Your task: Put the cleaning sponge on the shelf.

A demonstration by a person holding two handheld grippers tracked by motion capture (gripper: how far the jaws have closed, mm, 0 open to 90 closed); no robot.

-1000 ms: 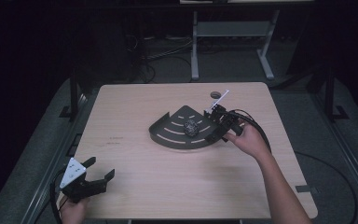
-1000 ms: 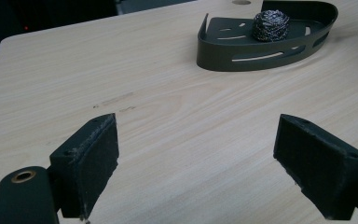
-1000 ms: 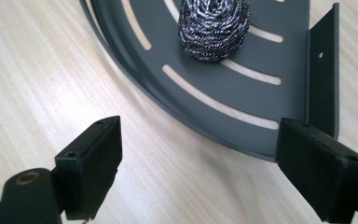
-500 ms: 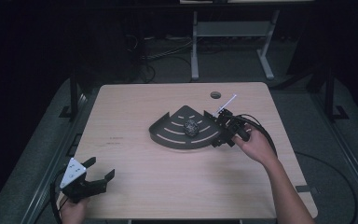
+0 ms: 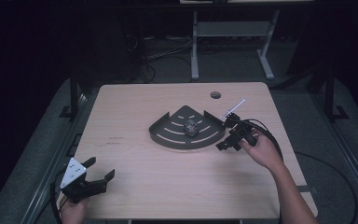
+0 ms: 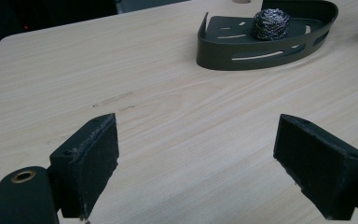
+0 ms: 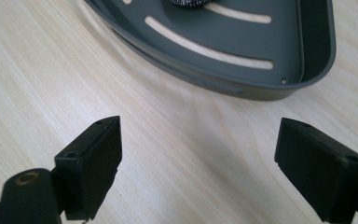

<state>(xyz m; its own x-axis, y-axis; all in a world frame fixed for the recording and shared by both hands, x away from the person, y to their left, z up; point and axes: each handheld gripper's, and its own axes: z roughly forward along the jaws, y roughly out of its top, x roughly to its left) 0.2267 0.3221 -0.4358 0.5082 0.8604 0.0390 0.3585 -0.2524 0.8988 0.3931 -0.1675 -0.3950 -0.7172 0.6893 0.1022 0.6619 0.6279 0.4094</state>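
the steel scourer [image 5: 190,126] sits in the middle of the dark corner tray [image 5: 168,136] on the table [image 5: 135,107], likely so the raised wall keeps it from rolling off. the right gripper [image 5: 227,135] hovers just beside the tray's right corner, jaws spread and empty. the left gripper [image 5: 96,173] waits well apart at the near edge, also spread. in the right gripper view the scourer [image 7: 189,3] is cut off at the top.

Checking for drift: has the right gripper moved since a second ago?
Yes. The right gripper has backed off the tray's right corner, toward the table's near edge.
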